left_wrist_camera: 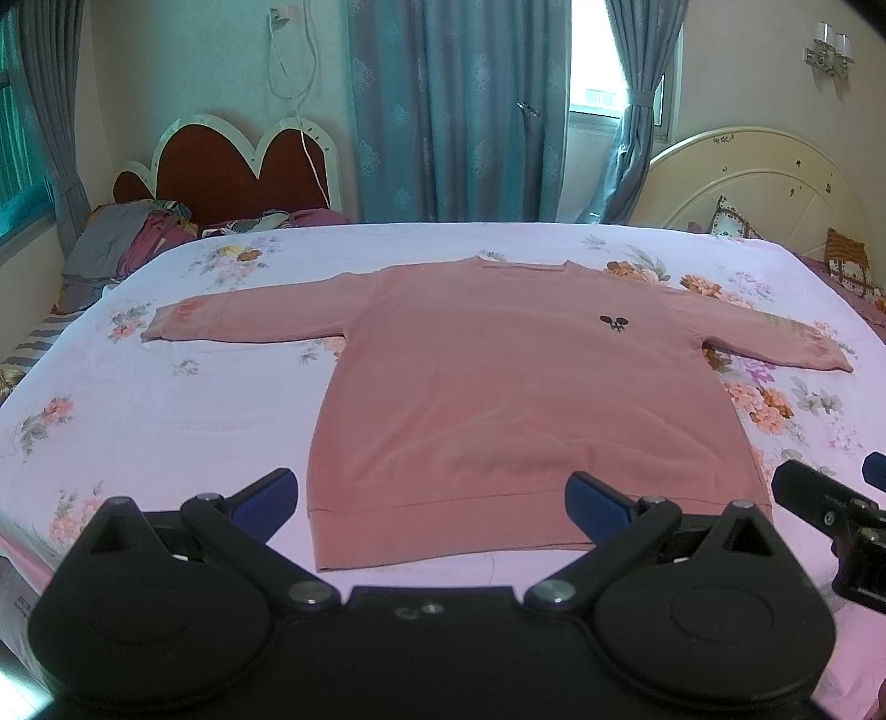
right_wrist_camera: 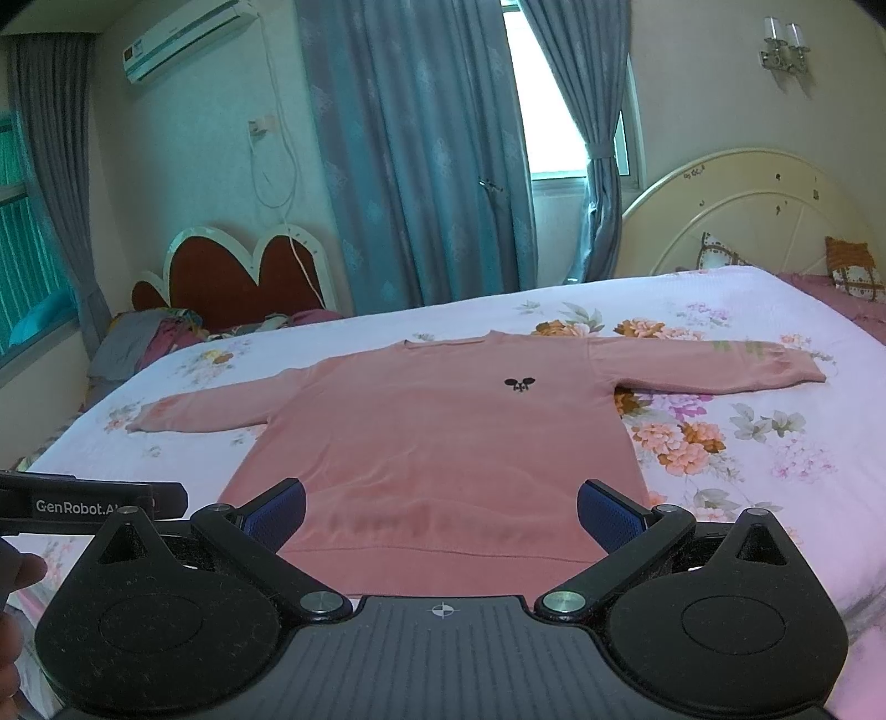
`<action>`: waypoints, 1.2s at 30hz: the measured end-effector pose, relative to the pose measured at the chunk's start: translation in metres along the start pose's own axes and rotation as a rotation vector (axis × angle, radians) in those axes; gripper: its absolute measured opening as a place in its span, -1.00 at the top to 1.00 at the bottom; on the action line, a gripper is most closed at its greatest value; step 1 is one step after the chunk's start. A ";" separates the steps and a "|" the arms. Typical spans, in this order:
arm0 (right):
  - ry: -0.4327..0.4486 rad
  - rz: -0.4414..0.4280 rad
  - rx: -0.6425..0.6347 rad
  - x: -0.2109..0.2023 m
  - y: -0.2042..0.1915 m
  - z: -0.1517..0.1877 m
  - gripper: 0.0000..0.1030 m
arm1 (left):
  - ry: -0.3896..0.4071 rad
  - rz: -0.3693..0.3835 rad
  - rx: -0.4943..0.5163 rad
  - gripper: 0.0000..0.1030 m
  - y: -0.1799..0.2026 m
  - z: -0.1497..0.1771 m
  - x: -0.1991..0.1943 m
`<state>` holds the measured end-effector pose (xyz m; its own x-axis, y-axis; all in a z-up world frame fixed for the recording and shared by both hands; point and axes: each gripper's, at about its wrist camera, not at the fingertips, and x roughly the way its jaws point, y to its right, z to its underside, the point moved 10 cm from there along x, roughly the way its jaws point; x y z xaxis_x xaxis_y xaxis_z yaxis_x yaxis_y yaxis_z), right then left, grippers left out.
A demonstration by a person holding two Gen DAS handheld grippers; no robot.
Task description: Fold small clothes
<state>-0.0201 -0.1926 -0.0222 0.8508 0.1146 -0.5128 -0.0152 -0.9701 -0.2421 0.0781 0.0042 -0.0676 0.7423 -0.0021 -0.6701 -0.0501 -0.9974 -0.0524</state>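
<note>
1. The pink sweater (left_wrist_camera: 515, 399) is seen spread flat on the floral bedsheet (left_wrist_camera: 166, 421), front side up, both sleeves stretched out to the sides and the hem nearest the cameras

2. No fold is visible yet: the left sleeve (left_wrist_camera: 243, 318) and right sleeve (left_wrist_camera: 775, 338) are lying fully open, the body is unfolded, so the whole job is judged to be still ahead

3. The left gripper (left_wrist_camera: 432, 498) is held just short of the hem, its blue fingers spread wide with nothing between them

4. The right gripper (right_wrist_camera: 440, 512) is likewise poised over the hem edge, fingers wide apart and empty; contact with the cloth cannot be confirmed

5. What is left, as judged here: sleeves to be brought in, body to be doubled over

6. Writing: "GenRobot.A" is read in white on the black bar (right_wrist_camera: 94, 504) of the other gripper, the last letters hidden behind the near gripper

7. A small dark emblem (right_wrist_camera: 519, 384) is stitched on the chest; no letters can be made out in it

8. A white air conditioner (right_wrist_camera: 188, 39) is mounted on the wall, its label too small to be read
</note>
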 end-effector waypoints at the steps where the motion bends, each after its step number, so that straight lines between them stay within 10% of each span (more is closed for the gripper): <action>1: 0.000 -0.001 0.000 0.000 0.000 0.000 -1.00 | 0.000 -0.001 0.000 -0.99 -0.001 -0.001 0.002; 36: -0.029 0.048 0.009 0.039 0.003 -0.009 -1.00 | -0.035 -0.010 0.014 -0.99 -0.003 -0.005 0.038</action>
<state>0.0175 -0.1927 -0.0358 0.8332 0.0745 -0.5479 -0.0601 -0.9728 -0.2238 0.1099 0.0063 -0.0891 0.7191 0.0104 -0.6948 -0.0524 -0.9962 -0.0692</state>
